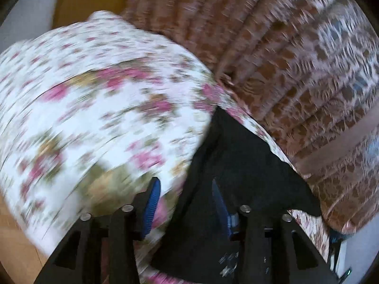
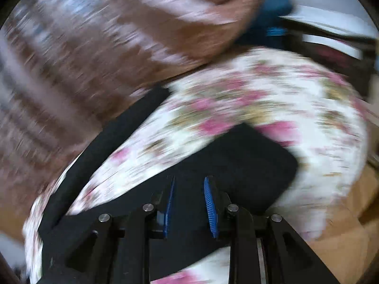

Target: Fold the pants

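place: home bedroom | evidence: floral bedsheet [image 1: 94,94], brown patterned blanket [image 1: 296,59], wooden floor [image 2: 343,248]

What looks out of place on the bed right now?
Nothing damaged or spilled. The black pants lie unevenly on the floral sheet, one strip trailing off toward the brown blanket. Both views are motion-blurred, so finer detail is unclear.
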`<state>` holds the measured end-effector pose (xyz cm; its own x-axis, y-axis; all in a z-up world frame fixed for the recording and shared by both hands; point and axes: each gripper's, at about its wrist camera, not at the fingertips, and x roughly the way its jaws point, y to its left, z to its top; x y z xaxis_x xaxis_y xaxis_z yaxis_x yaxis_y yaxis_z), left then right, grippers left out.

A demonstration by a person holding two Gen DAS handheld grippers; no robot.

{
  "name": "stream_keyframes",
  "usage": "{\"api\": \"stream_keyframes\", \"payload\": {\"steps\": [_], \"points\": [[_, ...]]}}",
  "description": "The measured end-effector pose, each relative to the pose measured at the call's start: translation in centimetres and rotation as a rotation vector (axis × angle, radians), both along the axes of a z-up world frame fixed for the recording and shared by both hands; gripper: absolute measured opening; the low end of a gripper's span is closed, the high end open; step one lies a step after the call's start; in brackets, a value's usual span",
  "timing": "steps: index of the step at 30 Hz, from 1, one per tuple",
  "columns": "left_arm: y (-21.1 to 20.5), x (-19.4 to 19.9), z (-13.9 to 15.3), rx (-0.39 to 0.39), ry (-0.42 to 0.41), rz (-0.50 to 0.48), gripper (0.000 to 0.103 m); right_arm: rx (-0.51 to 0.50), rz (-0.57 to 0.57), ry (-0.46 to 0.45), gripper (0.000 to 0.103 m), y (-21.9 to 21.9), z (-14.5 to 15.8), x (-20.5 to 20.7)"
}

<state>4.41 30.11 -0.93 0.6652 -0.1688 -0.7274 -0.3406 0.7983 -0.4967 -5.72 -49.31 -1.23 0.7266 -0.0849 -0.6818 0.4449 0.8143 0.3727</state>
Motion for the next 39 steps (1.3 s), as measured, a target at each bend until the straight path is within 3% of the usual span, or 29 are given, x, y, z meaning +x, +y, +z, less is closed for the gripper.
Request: {"api": "stream_keyframes", "payload": {"steps": [4, 9, 10, 12, 19, 21, 23, 24, 25, 27, 28, 32, 37, 39], "points": [[-3.1, 8.1, 1.0, 0.072, 0.044, -0.128, 0.058, 0.041, 0.297, 0.008, 0.026, 8.4, -1.0, 5.9], [-4.4, 16.9, -0.4, 0.093, 0.135, -0.189, 0.060, 0.070, 0.544, 0.023, 0.027, 17.5, -2.7, 10.8], [-4.6, 18.6, -0.8, 0.093, 0.146, -0.194, 0.065, 0.074, 0.583, 0.028, 0.027, 19.5, -3.1, 11.7], [-4.7, 21.2, -2.0, 0.073, 0.178, -0.219, 0.073, 0.095, 0.644, 0.030, 0.027, 21.6, -4.0, 12.9], [-4.8, 28.3, -6.5, 0.047, 0.297, -0.210, 0.073, 0.122, 0.724, 0.076, 0.027, 25.0, -6.1, 15.4], [-4.8, 29.5, -7.2, 0.056, 0.316, -0.185, 0.068, 0.119, 0.722, 0.086, 0.027, 25.1, -6.3, 15.6], [-5.1, 30.4, -7.6, 0.058, 0.332, -0.183, 0.055, 0.122, 0.709, 0.099, 0.027, 24.7, -6.4, 15.9], [-5.5, 30.7, -7.6, 0.074, 0.338, -0.180, 0.046, 0.126, 0.700, 0.103, 0.027, 24.4, -6.6, 16.2], [-6.0, 30.9, -7.4, 0.087, 0.330, -0.195, 0.028, 0.128, 0.693, 0.108, 0.027, 24.2, -6.8, 16.3], [-7.0, 30.6, -6.3, 0.125, 0.286, -0.216, 0.013, 0.127, 0.680, 0.118, 0.027, 24.0, -7.0, 16.6], [-7.6, 29.9, -5.2, 0.127, 0.231, -0.233, 0.012, 0.127, 0.671, 0.126, 0.027, 23.7, -7.1, 16.8], [-10.1, 25.5, 0.1, 0.149, 0.018, -0.315, 0.011, 0.153, 0.648, 0.148, 0.027, 23.0, -7.6, 17.4], [-12.9, 16.3, 7.5, 0.142, -0.264, -0.471, 0.010, 0.170, 0.665, 0.117, 0.028, 22.6, -6.3, 18.4], [-14.1, 12.9, 9.0, 0.140, -0.326, -0.521, 0.010, 0.194, 0.674, 0.097, 0.028, 22.3, -5.5, 19.1]]}}
